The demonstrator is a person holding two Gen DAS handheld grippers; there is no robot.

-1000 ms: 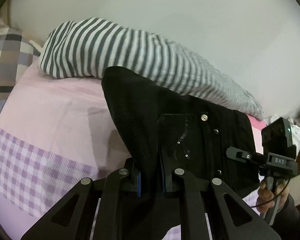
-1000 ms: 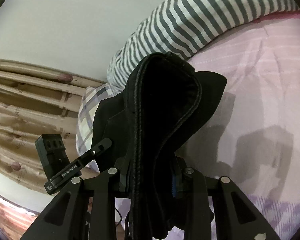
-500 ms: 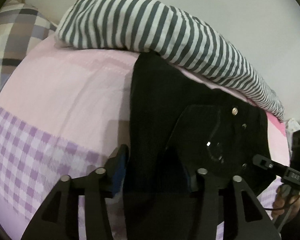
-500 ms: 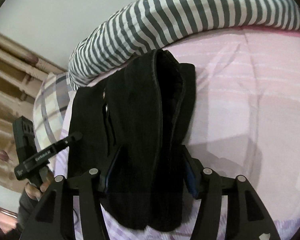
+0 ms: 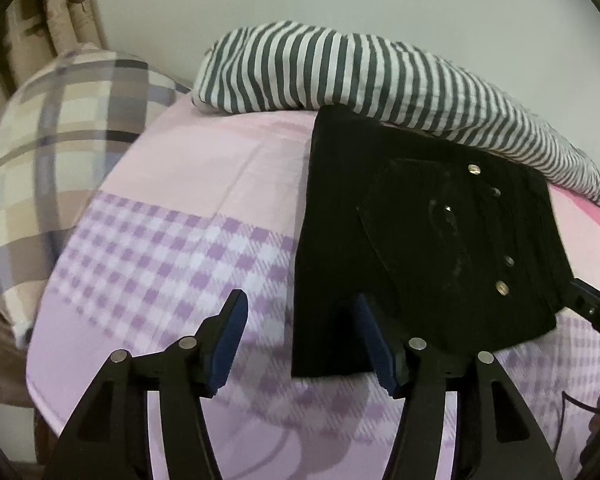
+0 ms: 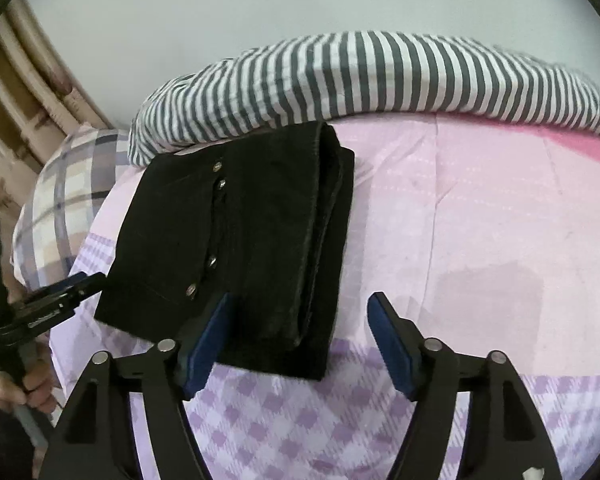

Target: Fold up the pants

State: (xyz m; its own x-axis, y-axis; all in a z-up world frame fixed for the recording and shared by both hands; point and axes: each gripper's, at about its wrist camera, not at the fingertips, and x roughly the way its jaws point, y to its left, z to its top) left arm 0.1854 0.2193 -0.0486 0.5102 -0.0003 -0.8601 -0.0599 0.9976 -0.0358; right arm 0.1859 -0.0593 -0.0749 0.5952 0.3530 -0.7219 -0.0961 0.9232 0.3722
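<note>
Evenly, softly lit indoors, without glare. Soft shadows on the bedsheet [image 6: 480,240] at 4 o'clock in the right view and under the left hand-held gripper [image 5: 300,340] at 6 o'clock. Strong fisheye bending and dark vignette at the rims; motion blur on the plaid pillow [image 5: 60,160] at 9 o'clock.

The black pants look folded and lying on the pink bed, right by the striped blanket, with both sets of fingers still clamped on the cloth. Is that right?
Not quite: neither gripper is clamped on the cloth. The left wrist view shows the left gripper open, and the right wrist view shows the right gripper open too. The rest holds: the black pants lie folded on the pink bed by the striped blanket.
</note>
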